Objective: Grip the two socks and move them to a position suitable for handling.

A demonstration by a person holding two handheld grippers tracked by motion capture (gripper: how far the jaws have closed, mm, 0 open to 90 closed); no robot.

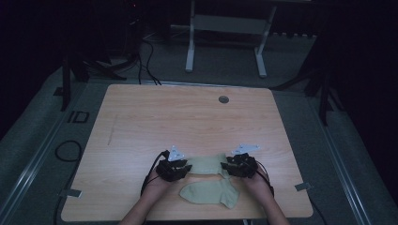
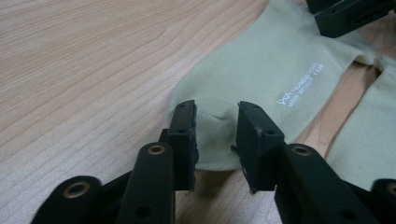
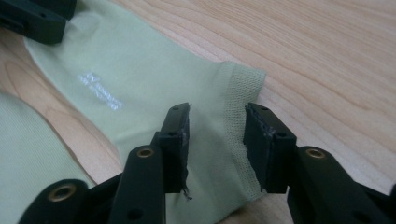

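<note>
Each hand-held gripper, left (image 1: 184, 167) and right (image 1: 226, 165), stands part-open astride an end of the far sock (image 1: 205, 164); a second sock (image 1: 210, 193) lies at six o'clock on the tabletop (image 1: 155, 117).

You have a wooden tabletop (image 1: 155, 117) under a dim light. A small round metal cap (image 1: 223, 99) sits near its far edge, right of the middle. A second pale green sock (image 1: 211, 192) lies flat near the near edge. On the floor behind the table, the legs of a white frame (image 1: 190, 47) stand. Black cables (image 1: 145, 61) trail past the far left corner, and one loops beside the left edge.
</note>
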